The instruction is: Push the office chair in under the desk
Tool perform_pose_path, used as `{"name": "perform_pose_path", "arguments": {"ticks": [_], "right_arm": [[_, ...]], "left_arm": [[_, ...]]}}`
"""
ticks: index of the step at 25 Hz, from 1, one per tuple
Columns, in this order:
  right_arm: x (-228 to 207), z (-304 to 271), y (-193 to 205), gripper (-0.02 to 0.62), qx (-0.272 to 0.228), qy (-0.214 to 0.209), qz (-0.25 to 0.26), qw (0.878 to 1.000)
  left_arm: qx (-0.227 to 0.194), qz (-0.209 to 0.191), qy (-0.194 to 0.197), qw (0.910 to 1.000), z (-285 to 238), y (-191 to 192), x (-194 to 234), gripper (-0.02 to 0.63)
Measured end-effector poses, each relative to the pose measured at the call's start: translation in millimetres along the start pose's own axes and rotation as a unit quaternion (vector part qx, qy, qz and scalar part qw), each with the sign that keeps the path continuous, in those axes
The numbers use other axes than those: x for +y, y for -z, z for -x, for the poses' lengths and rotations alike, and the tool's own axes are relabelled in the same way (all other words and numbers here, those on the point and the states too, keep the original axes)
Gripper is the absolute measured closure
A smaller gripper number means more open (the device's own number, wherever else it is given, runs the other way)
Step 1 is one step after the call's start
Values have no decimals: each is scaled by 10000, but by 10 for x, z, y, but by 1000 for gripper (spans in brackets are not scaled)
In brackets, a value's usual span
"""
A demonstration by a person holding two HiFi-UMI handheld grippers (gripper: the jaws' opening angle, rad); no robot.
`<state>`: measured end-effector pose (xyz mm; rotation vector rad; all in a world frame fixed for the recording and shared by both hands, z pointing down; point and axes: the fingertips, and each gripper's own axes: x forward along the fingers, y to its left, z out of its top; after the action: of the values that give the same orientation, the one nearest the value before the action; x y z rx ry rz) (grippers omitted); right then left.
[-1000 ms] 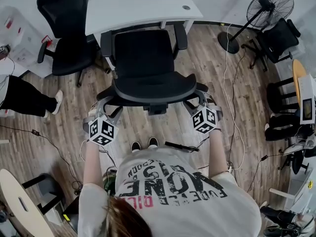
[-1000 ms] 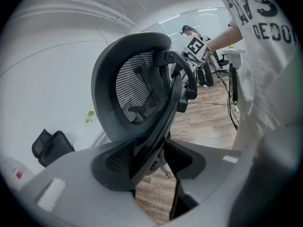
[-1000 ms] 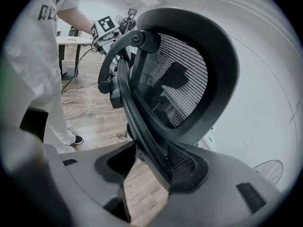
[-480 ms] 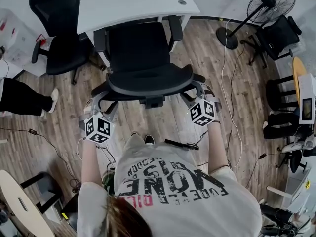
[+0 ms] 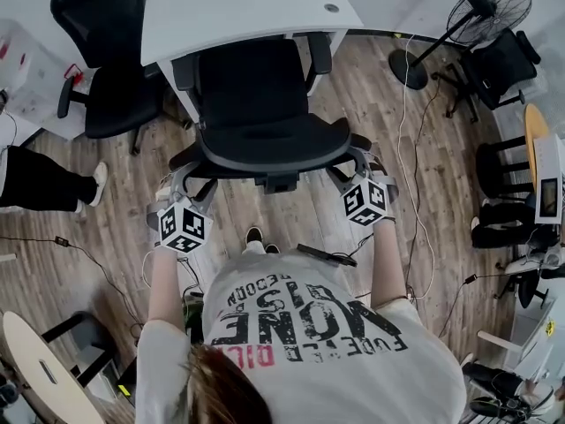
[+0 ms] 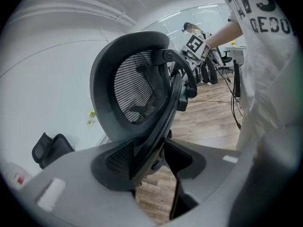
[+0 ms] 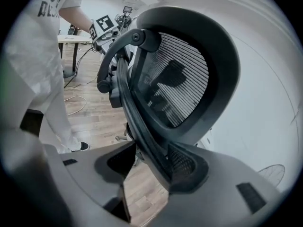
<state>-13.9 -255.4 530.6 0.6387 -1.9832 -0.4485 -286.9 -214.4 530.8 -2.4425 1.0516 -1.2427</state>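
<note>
The black office chair (image 5: 260, 104) faces the white desk (image 5: 238, 11), its seat front and armrests at the desk's edge. I stand behind its mesh backrest (image 5: 265, 153). My left gripper (image 5: 189, 182) is shut on the backrest's left rim, and my right gripper (image 5: 353, 161) is shut on the right rim. In the left gripper view the backrest (image 6: 137, 89) rises from between the jaws of the left gripper (image 6: 147, 160). In the right gripper view the backrest (image 7: 189, 79) does the same from the right gripper (image 7: 154, 164).
A second black chair (image 5: 106, 87) stands left of the desk. A person's legs (image 5: 44, 179) are at the far left. A standing fan (image 5: 481, 16), another chair (image 5: 499, 64) and floor cables (image 5: 410, 193) lie to the right. A black object (image 5: 327, 254) lies by my feet.
The chair has rolled a little toward the desk, with both grippers still on the backrest. My feet have stepped forward behind it.
</note>
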Motion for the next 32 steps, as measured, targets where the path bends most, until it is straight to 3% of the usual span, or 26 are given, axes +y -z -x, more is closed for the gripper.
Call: {"name": "perform_pose_path", "arguments": {"ticks": [16, 32], "right_arm": [[-326, -267, -26, 396, -8, 94, -26, 10000], [-548, -365, 134, 394, -140, -53, 101, 9998]], "left_arm": [[-43, -30, -41, 10000, -262, -25, 331, 400], [45, 54, -177, 9998, -414, -173, 327, 400]]}}
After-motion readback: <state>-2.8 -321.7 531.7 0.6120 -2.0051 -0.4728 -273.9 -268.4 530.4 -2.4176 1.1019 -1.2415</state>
